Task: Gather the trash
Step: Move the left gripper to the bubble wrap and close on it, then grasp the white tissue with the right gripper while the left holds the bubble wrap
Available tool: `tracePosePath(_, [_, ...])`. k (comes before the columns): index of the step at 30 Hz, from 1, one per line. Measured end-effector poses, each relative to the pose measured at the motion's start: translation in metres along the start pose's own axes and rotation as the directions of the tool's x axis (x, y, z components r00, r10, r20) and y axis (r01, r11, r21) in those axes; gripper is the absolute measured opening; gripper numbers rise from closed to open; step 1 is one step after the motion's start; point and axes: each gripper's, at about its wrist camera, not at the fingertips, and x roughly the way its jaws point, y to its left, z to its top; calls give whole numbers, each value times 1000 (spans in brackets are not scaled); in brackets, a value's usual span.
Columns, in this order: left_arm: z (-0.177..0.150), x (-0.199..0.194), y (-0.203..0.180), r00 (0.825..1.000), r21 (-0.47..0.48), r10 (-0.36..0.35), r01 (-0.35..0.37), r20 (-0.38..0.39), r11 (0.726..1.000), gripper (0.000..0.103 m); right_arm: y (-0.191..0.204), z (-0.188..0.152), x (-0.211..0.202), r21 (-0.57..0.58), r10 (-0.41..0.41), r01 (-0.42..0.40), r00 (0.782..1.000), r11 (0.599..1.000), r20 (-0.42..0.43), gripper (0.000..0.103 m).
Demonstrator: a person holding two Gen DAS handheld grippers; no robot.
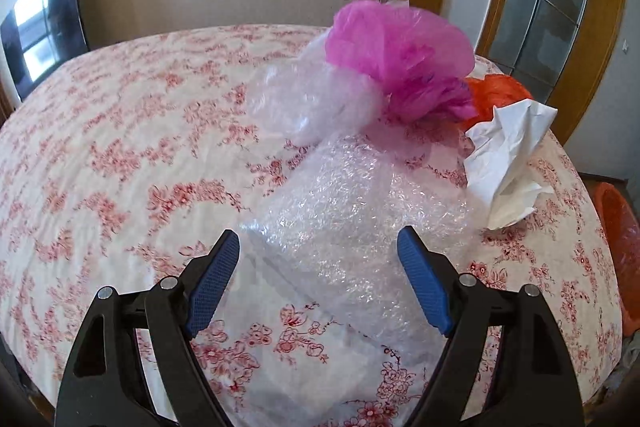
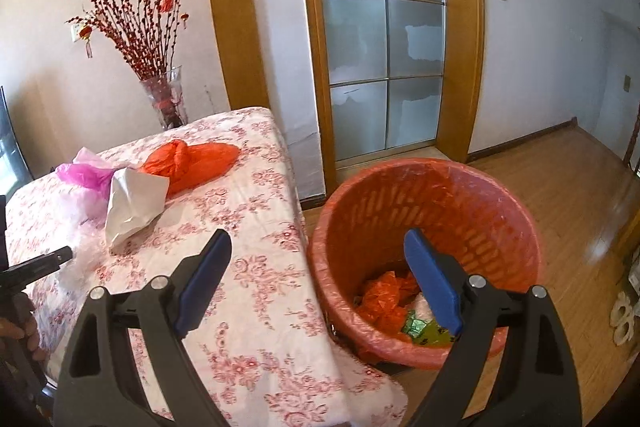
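my right gripper (image 2: 318, 241) hangs spread over the round orange lined plastic bin (image 2: 516, 223) holding crumpled orange and green wrappers (image 2: 390, 301); my left gripper (image 1: 319, 242), spread, frames clear bubble wrap (image 1: 360, 211).

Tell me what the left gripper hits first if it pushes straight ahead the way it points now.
Most likely the bubble wrap: it lies directly ahead of the open left gripper, on the floral tablecloth. The pink bag sits farther along. Depth is hard to judge, so how close the wrap is stays uncertain.

One pink bag (image 1: 400, 59), one orange bag (image 2: 192, 163), one crumpled paper (image 1: 508, 159) — one bin (image 2: 516, 211), one vase (image 2: 166, 103).
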Motion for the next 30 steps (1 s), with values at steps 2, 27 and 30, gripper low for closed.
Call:
tracePosePath(2, [0, 1, -1, 1000, -1, -10, 10, -1, 1000, 78, 3, 0, 1, -5, 5, -5, 1000, 1000, -5, 86])
tracePosePath(27, [-8, -66, 25, 976, 71, 18, -35, 219, 997, 22, 115, 0, 20, -133, 206, -211, 977, 968, -51, 86])
tracePosePath(30, [-2, -68, 42, 971, 38, 42, -52, 237, 998, 22, 139, 4, 29, -135, 250, -256, 966, 957, -60, 86])
